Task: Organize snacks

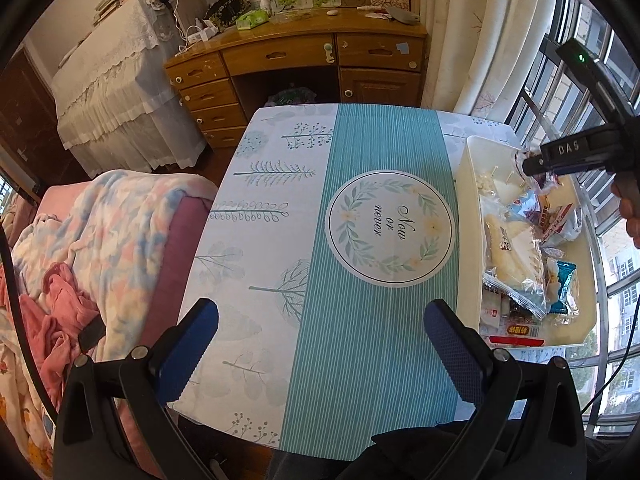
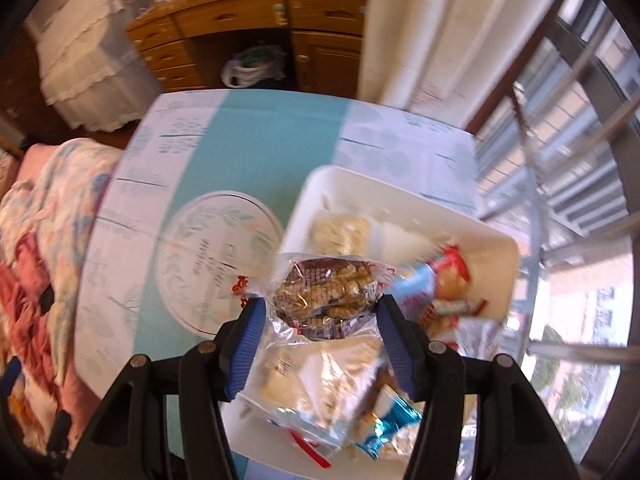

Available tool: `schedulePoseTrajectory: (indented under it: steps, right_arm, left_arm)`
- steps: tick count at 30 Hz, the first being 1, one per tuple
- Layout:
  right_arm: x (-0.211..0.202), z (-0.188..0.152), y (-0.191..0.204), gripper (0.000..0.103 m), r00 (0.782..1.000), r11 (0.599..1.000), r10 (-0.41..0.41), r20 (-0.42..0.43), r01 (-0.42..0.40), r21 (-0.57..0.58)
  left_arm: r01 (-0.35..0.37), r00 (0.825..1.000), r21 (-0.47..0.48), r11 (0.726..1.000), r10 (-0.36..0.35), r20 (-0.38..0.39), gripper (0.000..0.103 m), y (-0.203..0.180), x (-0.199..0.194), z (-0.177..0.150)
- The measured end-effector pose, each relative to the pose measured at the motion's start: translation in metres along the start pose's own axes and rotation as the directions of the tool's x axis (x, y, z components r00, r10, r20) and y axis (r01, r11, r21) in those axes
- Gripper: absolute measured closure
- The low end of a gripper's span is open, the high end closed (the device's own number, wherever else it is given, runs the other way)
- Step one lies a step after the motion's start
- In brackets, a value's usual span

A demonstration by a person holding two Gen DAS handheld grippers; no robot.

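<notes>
The right gripper point(image 2: 320, 320) pointed steeply down over the white tray point(image 2: 496, 276), and between its two blue pads point(image 2: 250, 344) sat a clear-wrapped snack packet point(image 2: 324, 296) of brown, nubbly pieces. The packet's crinkled wrapper met the pads on either side, so the jaws were clamped on it, not far apart. It hung above the tray's left rim, partly over the tray and partly over the tablecloth point(image 2: 272, 136) (the view was smeared by motion, so fine detail was lost). Below and behind the packet, inside the tray, lay other wrapped snacks: a pale, cream-coloured bun in clear film point(image 2: 296, 384), a blue foil packet point(image 2: 394, 420) toward the near edge, and a red-and-white one point(image 2: 448, 276) toward the far right corner.

From the left wrist camera, the left gripper point(image 1: 320, 328) hovered over the near part of the table with its jaws spread wide and nothing between them; only the striped teal band of the tablecloth point(image 1: 368, 360) showed in the gap. The tray point(image 1: 468, 208) stood well off to its right, along the table's window side, with the heap of packets point(image 1: 516, 256) in it. Over its far end the right gripper point(image 1: 532, 168) came in from the right, a dark wrapper point(image 1: 548, 182) crumpled at its tip.

Beyond the table stood a wooden desk point(image 1: 296, 56) with drawers, a pale curtain point(image 1: 472, 40) and the barred window point(image 1: 576, 92).
</notes>
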State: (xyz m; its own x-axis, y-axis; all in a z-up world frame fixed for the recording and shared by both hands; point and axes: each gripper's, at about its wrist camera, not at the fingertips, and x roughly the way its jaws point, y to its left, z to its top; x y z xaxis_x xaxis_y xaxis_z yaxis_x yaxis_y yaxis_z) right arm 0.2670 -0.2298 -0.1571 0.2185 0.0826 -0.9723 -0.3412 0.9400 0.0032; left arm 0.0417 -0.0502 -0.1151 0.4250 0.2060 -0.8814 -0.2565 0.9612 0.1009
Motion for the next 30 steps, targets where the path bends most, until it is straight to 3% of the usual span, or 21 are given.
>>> schedulePoseTrajectory:
  steps: [5, 7, 8, 16, 20, 23, 30]
  right_arm:
    - [-0.006, -0.021, -0.003, 0.042, 0.999, 0.997, -0.040, -0.005, 0.041, 0.063]
    - [-0.012, -0.030, -0.003, 0.026, 0.999, 0.994, -0.044, 0.001, 0.044, 0.096]
    - [-0.015, -0.036, -0.002, 0.023, 0.999, 0.992, -0.048, 0.007, 0.047, 0.117]
    - [-0.020, -0.111, 0.030, 0.017, 0.996, 0.943, -0.017, 0.092, -0.014, 0.332]
    - [-0.016, -0.158, 0.062, 0.013, 0.992, 0.939, -0.076, 0.104, 0.036, 0.343]
    - [-0.019, -0.191, 0.081, 0.010, 0.995, 0.940, -0.031, 0.098, -0.005, 0.340]
    - [-0.064, -0.233, 0.102, 0.008, 0.986, 0.945, 0.033, 0.165, -0.084, 0.316]
  left_arm:
    - [0.034, 0.998, 0.034, 0.999, -0.036, 0.044, 0.001, 0.007, -0.011, 0.002]
    - [0.056, 0.996, 0.055, 0.997, -0.060, 0.068, 0.001, 0.014, -0.016, 0.002]
    - [0.067, 0.994, 0.068, 0.995, -0.072, 0.076, 0.001, 0.018, -0.018, 0.000]
    - [0.170, 0.979, 0.112, 0.979, -0.181, 0.095, 0.001, 0.065, -0.021, -0.023]
    - [0.237, 0.963, 0.110, 0.965, -0.248, 0.106, 0.001, 0.086, -0.021, -0.034]
    - [0.243, 0.963, 0.114, 0.963, -0.253, 0.090, 0.001, 0.088, -0.027, -0.038]
    - [0.318, 0.941, 0.096, 0.943, -0.326, 0.086, 0.001, 0.084, -0.064, -0.042]
